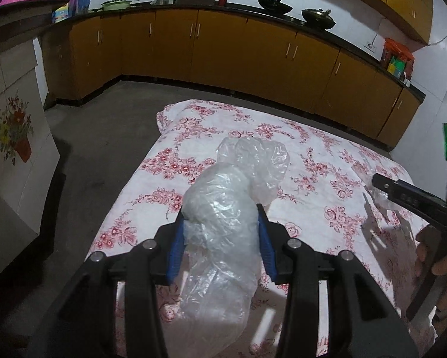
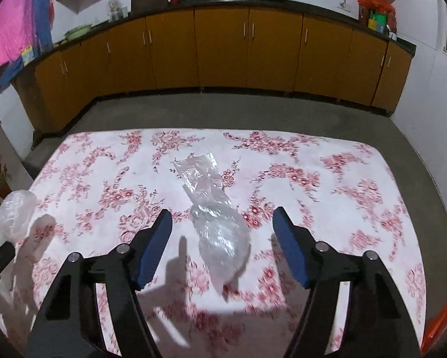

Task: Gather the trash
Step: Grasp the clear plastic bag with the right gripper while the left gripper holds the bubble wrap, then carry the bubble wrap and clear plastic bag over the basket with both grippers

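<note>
The left gripper (image 1: 222, 217) holds a crumpled clear bag (image 1: 223, 208) between its blue fingers (image 1: 175, 246), above the flowered table (image 1: 313, 161). The right gripper (image 2: 222, 226) hovers with fingers (image 2: 289, 246) spread wide on either side of a clear wrapper (image 2: 214, 217) lying on the table, touching neither finger.

I see the table (image 2: 372, 179) standing before the cabinets (image 2: 223, 47), with floor between. On it, a plastic wrapper (image 2: 214, 208) lies near the middle, and a crumpled bag (image 2: 12, 217) sits at its left edge.
</note>
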Demonstrator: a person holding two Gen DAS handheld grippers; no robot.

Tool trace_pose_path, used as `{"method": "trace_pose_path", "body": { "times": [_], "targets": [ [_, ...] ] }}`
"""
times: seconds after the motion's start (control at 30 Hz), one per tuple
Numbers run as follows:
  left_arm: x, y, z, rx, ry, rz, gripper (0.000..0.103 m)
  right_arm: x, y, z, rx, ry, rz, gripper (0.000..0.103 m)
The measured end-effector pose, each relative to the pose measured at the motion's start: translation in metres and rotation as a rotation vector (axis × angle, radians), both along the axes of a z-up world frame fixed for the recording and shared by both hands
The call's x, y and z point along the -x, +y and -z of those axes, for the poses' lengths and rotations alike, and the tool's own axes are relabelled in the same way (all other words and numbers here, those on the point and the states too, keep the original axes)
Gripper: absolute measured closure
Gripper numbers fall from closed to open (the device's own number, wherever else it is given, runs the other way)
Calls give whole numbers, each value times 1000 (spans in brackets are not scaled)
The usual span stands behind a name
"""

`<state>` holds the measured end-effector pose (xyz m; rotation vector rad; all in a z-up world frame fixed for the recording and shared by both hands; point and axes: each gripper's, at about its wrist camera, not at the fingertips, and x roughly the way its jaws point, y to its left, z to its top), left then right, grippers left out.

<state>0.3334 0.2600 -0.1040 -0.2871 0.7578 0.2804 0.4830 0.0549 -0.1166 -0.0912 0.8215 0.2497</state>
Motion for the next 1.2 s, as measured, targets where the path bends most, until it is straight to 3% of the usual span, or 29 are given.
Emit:
{"method": "trace_pose_path", "body": {
  "times": [0.23, 0.53, 0.8, 1.2],
  "targets": [
    [-3, -9, -1, -2, -1, 19, 60, -3, -1, 11, 31, 57, -20, 67],
    [1, -30, -13, 3, -14, 53, 60, 38, -38, -1, 27, 43, -21, 71],
    [14, -68, -41, 2, -49, 124, 60, 88, -85, -25, -12, 31, 8, 71],
    [48, -133, -90, -5, -110, 245, 60, 170, -135, -86, -59, -68, 48, 71]
  ]
}}
